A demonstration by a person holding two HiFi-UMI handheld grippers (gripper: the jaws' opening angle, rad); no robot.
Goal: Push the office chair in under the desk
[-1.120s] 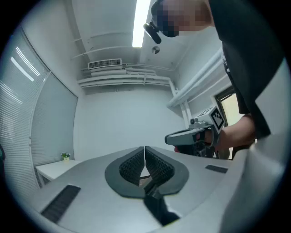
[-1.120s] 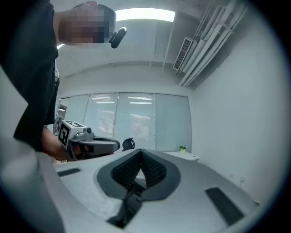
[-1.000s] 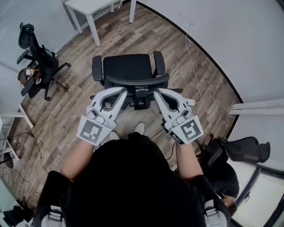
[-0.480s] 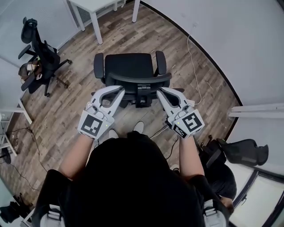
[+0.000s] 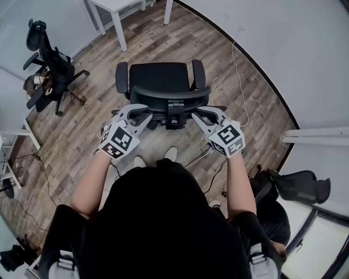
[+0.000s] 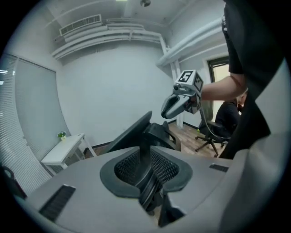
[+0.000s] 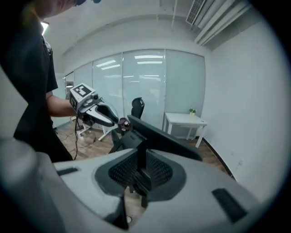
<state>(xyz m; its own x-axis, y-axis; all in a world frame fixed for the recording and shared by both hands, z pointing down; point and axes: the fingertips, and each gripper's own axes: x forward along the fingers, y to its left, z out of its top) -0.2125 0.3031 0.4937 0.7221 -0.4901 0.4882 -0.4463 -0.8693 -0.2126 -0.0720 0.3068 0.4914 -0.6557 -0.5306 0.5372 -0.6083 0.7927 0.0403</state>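
Now both grippers hang behind the office chair (image 5: 158, 79), jaws slightly parted.

Seen from the head view, the left gripper (image 5: 145, 115) and the right gripper (image 5: 197, 119) point at the rear of the backrest (image 5: 170, 93), one on each side of its centre post, just below the curved top rim. Each pair of jaws has just been opening and stands a little apart. The pads press on nothing, and in each gripper view the backrest shows beyond the narrow gap. The chair stands on the wooden floor (image 5: 229, 103) with its seat turned toward the white desk (image 5: 112, 7), well apart from it. A second black chair (image 5: 48, 61) stands off to the left, and a thin cable (image 5: 238, 76) trails along the floor on the right.
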